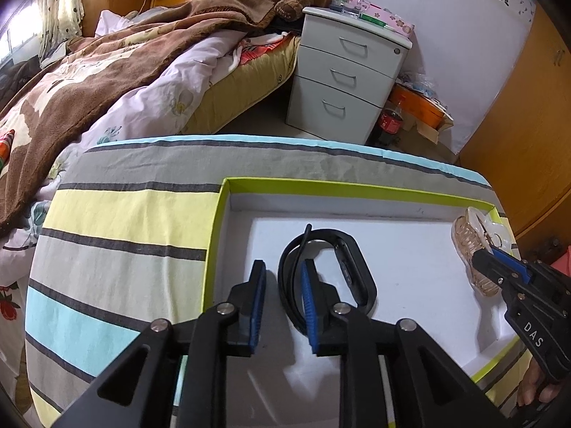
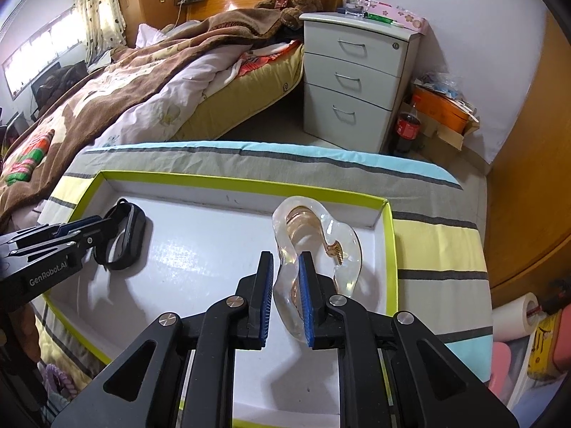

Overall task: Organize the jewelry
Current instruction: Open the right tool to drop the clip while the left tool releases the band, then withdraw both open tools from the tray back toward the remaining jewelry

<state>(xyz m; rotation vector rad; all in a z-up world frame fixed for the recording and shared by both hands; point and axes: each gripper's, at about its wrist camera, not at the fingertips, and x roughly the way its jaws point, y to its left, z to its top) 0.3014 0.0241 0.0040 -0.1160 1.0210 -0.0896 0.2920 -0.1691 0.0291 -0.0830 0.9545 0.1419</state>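
— Blue pads of my left gripper [image 1: 283, 306] sit closest to the lens, jaws apart, with nothing clamped between them. Its right finger reaches inside the loop of the black band [image 1: 328, 273], so the strap lies beside that pad, not in the gap.

— And the other hand?

— My right gripper [image 2: 285, 299] has its jaws apart too. The clear bracelet with the gold twist inside [image 2: 314, 246] curves past the right finger, and its near end shows between the pads. Whether either pad presses on it, I cannot tell; I'd call it loose.

— Where does everything lie?

— Both pieces rest on the white floor of the green-rimmed tray [image 2: 228, 182], the band toward its left side, the bracelet toward the right corner, well apart. I judge that spacing is deliberate: each piece gets its own patch so they don't tangle.

— And the tray?

— It sits on a striped cloth [image 1: 117, 214], beside the bed [image 2: 150, 82], with a white drawer unit [image 2: 357, 78] beyond it.

— Next concern?

— Glossy bracelet, probably slippery; I'd close gently.
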